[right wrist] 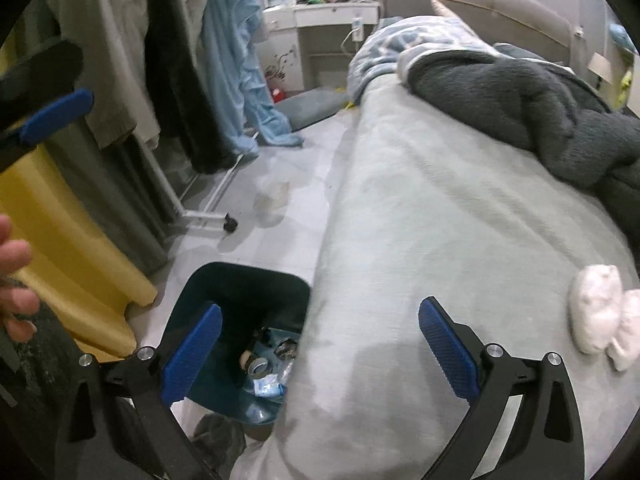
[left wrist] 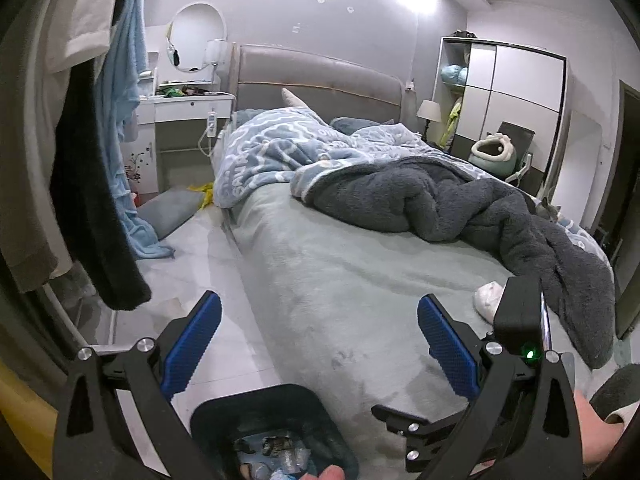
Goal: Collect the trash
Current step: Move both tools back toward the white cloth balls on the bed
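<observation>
Left gripper (left wrist: 319, 344): jaws wide apart, nothing between them. Right gripper (right wrist: 320, 346): likewise wide and empty. Bin (right wrist: 244, 280): dark, on the floor (right wrist: 256, 184) against the bed (right wrist: 420, 220); holds trash (right wrist: 266, 368), seemingly tape rolls and wrappers. White socks (right wrist: 600, 316): on the bed near its edge. Grey blanket (left wrist: 440, 204): bunched farther up the bed.

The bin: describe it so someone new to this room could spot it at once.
Start at the bed, with its pale green cover, and follow its near side down to the tiled floor. The bin stands there against the bed's edge. It is the only dark, open-topped container there, with scraps and a tape roll inside; beside it stands something yellow.
</observation>
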Demonstrator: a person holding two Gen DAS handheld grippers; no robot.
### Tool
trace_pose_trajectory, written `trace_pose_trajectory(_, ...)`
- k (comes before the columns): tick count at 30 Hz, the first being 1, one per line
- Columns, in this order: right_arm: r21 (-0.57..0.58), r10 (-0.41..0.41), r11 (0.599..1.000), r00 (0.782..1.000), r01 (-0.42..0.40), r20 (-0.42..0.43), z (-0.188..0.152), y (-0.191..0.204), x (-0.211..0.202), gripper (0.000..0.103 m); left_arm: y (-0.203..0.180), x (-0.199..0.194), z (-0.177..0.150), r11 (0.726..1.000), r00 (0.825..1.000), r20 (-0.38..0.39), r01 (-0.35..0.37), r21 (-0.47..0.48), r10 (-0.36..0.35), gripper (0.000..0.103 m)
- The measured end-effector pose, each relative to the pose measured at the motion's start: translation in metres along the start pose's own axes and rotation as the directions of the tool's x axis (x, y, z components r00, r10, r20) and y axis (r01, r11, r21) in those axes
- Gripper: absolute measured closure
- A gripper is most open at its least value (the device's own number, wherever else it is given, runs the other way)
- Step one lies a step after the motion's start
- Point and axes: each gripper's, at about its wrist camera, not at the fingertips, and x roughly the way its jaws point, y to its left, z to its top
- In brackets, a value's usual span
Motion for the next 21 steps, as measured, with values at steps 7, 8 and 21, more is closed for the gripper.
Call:
trace_pose_trajectory(7,0.027,-0.033,0.999,0.999,0.032,0.037,-0.008,-0.027,-0.018,0.003,-0.026,0.010,0.001,0.999,1.000,-0.009,0.028,0.018,-0.028,0.003)
trace_pose_trajectory(8,0.031,-0.034,0.999,0.999,0.033,0.040,-0.009,-0.030,-0.021,0.003,-0.029,0.012,0.001,0.999,0.999,-0.012,0.033,0.019,-0.033,0.003)
trace_pose_trajectory(21,0.044,-0.095,0.995,0.992,0.091,0.082,-0.019,-0.084,-0.055,0.003,-0.075,0.039,0.002,0.992,0.992,-0.056,0.118,0.049,-0.116,0.003)
